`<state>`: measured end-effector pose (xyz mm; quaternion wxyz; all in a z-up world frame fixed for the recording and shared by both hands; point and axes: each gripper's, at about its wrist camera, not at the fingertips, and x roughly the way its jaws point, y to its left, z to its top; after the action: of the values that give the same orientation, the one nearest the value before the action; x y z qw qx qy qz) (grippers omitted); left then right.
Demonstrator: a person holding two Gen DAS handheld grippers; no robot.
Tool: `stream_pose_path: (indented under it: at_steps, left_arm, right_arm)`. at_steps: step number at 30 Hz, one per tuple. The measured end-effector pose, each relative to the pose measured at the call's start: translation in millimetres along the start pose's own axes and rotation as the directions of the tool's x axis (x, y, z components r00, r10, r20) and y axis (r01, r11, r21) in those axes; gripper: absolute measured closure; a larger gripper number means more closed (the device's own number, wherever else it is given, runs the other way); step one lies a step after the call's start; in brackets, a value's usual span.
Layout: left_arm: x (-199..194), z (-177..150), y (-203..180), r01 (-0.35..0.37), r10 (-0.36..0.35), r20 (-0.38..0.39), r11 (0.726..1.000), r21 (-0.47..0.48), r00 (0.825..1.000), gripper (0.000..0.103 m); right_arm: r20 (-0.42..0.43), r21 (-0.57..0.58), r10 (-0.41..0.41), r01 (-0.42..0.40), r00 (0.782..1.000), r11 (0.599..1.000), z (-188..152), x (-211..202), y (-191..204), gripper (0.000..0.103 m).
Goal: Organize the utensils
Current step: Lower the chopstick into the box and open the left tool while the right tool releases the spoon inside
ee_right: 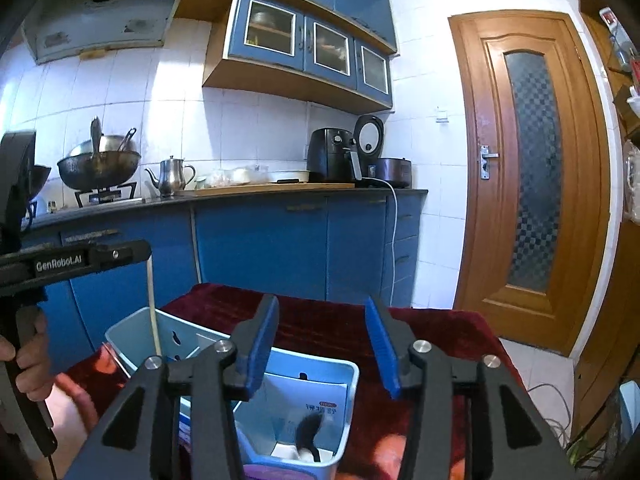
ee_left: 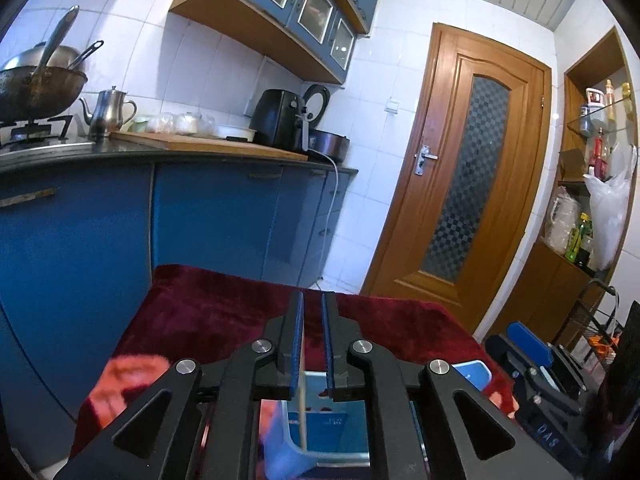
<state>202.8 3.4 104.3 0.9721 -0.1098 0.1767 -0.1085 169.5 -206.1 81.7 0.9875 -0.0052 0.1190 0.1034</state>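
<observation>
Left claw [ee_left: 313, 322]: black linkage arms with round steel pivot pins, blue ribbed pads nearly together, clamped on a thin pale chopstick [ee_left: 303, 412]. The stick hangs straight down from the pads into the light blue plastic utensil holder [ee_left: 320, 458] directly below. In the right wrist view the same chopstick [ee_right: 154, 312] drops vertically from the left claw [ee_right: 146, 254], its lower end inside the left compartment of the holder.

Right claw [ee_right: 322, 344]: same build, blue pads set wide apart, nothing between them. It hovers above the utensil holder [ee_right: 348, 368].

Holder: rectangular, smooth-walled, rounded rim, split by inner dividers; keyhole-shaped slots in the back wall. The right compartment contains a dark, curved utensil [ee_right: 308, 430], blurred; kind cannot be determined. A printed label sits on one inner wall.

Holder stands on a tabletop covered with a deep red plush cloth [ee_right: 320, 320], velvety nap with folds at the far edge.

Beyond: glossy blue base cabinets [ee_right: 260, 240] under a dark countertop. On it, left to right: a dark round wok [ee_right: 98, 170] on a gas burner with metal handles sticking up, a steel teapot [ee_right: 170, 176], a wooden cutting board [ee_right: 264, 188], a black air fryer [ee_right: 330, 156], and a rice cooker [ee_right: 394, 172] with its lid raised. White tiled wall behind; blue glass-front wall cabinets [ee_right: 312, 44] above. A varnished wooden door [ee_right: 532, 168] with a patterned glass panel stands at right.
</observation>
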Motion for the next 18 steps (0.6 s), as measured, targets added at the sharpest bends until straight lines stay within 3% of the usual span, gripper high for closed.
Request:
stream_pose_path:
  at_steps: [18]
  left_arm:
    - [-70.7, -2.7, -12.3, 0.006, 0.000, -0.085, 0.997, 0.074, 0.996, 0.092]
  right_arm:
    - [-0.084, 0.073, 0.024, -0.018, 0.996, 0.997, 11.0, -74.7, 1.7, 0.054]
